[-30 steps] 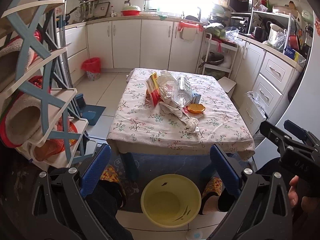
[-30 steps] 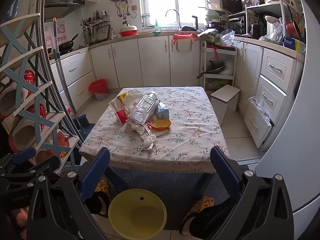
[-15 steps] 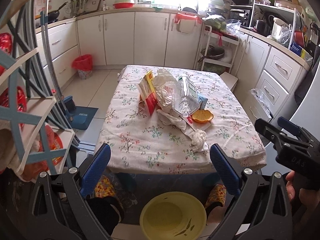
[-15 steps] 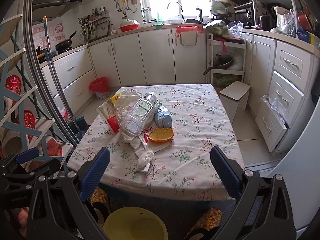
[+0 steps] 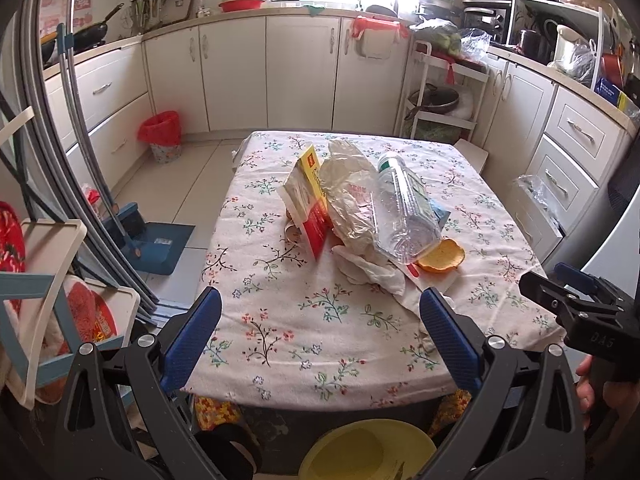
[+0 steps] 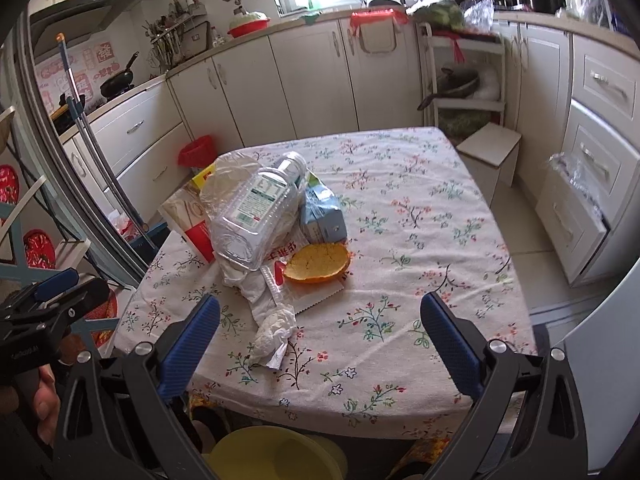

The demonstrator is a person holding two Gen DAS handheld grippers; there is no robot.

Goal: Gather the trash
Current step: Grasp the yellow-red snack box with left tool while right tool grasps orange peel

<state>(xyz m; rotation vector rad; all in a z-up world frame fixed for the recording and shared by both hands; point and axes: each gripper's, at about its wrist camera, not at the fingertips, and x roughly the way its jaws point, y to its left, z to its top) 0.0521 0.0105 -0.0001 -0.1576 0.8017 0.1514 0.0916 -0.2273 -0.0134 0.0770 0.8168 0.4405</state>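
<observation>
A tabletop (image 5: 288,320) under a floral cloth fills the middle of the kitchen, with white cabinets along the far and right walls. Both pairs of tongs hang over its near edge with nothing between their fingers: the left tongs (image 5: 320,332) are spread wide, and the right tongs (image 6: 320,336) are released just as wide. Under the near edge, on the floor, sits a yellow basin (image 5: 366,450). The trash lies heaped on the tabletop, left of centre. Largest is a clear plastic bottle (image 6: 256,216) lying on its side across a crumpled plastic bag (image 5: 348,196). At the left of the heap stands a red and yellow packet (image 5: 308,204), and at the right a blue carton (image 6: 322,216) leans against the bottle. Just nearer is an orange peel (image 6: 318,266), cupped upward and touching the heap. Nearest of all lies a crumpled white tissue (image 6: 274,330). A red-lined waste bin (image 5: 162,136) stands on the floor at the far left.
</observation>
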